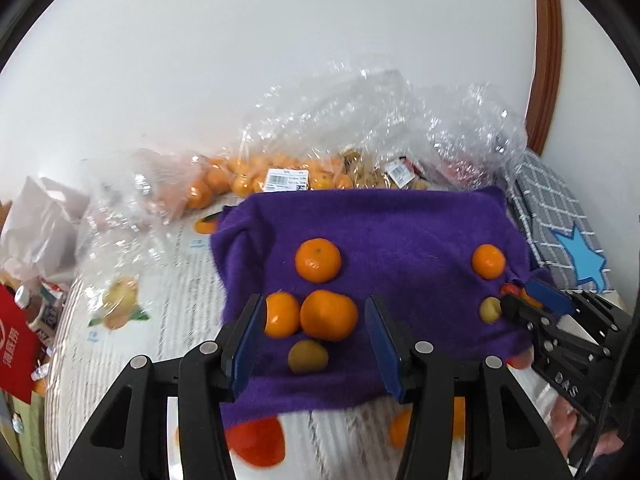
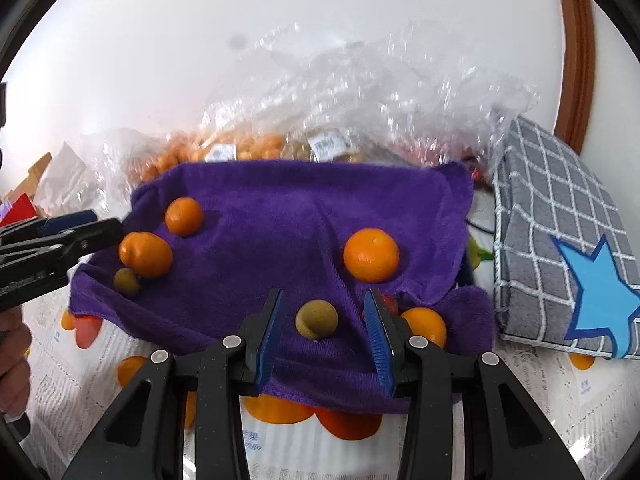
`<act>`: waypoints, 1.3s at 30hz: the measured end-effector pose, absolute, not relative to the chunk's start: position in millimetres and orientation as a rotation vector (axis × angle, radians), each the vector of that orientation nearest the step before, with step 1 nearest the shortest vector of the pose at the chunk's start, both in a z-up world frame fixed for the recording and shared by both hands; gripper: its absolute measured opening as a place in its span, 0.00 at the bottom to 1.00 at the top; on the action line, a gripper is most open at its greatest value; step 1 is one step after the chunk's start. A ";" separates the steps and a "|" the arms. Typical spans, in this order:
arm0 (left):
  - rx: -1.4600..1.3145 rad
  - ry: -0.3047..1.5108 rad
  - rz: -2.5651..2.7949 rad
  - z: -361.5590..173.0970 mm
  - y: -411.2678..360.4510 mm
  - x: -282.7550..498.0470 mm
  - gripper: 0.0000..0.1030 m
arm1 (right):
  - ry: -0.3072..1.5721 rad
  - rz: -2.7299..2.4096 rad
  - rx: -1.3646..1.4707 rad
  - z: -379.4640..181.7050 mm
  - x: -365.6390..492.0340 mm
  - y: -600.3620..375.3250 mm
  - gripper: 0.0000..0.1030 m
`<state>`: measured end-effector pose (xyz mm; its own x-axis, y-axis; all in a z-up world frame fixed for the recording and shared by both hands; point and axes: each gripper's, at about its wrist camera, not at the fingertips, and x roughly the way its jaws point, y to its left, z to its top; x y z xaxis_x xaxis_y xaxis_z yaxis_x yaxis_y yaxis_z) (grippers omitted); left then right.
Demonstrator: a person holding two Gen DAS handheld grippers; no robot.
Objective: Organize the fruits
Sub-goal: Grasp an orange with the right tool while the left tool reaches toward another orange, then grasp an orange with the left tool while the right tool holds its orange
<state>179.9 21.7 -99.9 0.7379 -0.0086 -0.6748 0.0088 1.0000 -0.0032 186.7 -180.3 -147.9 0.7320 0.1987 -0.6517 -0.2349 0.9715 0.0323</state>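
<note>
Purple towel (image 2: pixel 280 216): three tangerines (image 1: pixel 328 314) and an olive-green fruit (image 1: pixel 308 356) grouped at left edge, others scattered; left gripper (image 1: pixel 316 344) and right gripper (image 2: pixel 324 332) spread, empty; sorting seemingly partway.

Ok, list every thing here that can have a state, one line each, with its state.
left gripper: open, nothing gripped, over the fruit
right gripper: open, small green-brown fruit loose between its fingers
purple towel: spread out, wrinkled, front right corner folded
oranges: loose on the towel
clear plastic bags: crumpled, fruit inside
grey checked box: tilted
</note>
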 end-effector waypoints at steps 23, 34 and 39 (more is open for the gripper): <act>-0.099 0.775 -0.020 -131.4 84.3 81.4 0.47 | 0.860 0.420 -0.014 -164.7 123.4 -132.1 0.26; -0.198 0.818 -0.059 -149.2 100.3 91.8 0.47 | 0.893 0.436 -0.024 -179.2 139.0 -117.1 0.32; -0.220 0.832 -0.129 -153.0 84.3 99.1 0.45 | 0.869 0.380 -0.010 -173.7 133.8 -140.2 0.32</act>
<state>99.1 84.3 -153.0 0.6673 -0.1992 -0.7176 0.0277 0.9695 -0.2433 133.8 -140.2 -173.7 0.5833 0.3214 -0.7460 -0.3292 0.9331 0.1446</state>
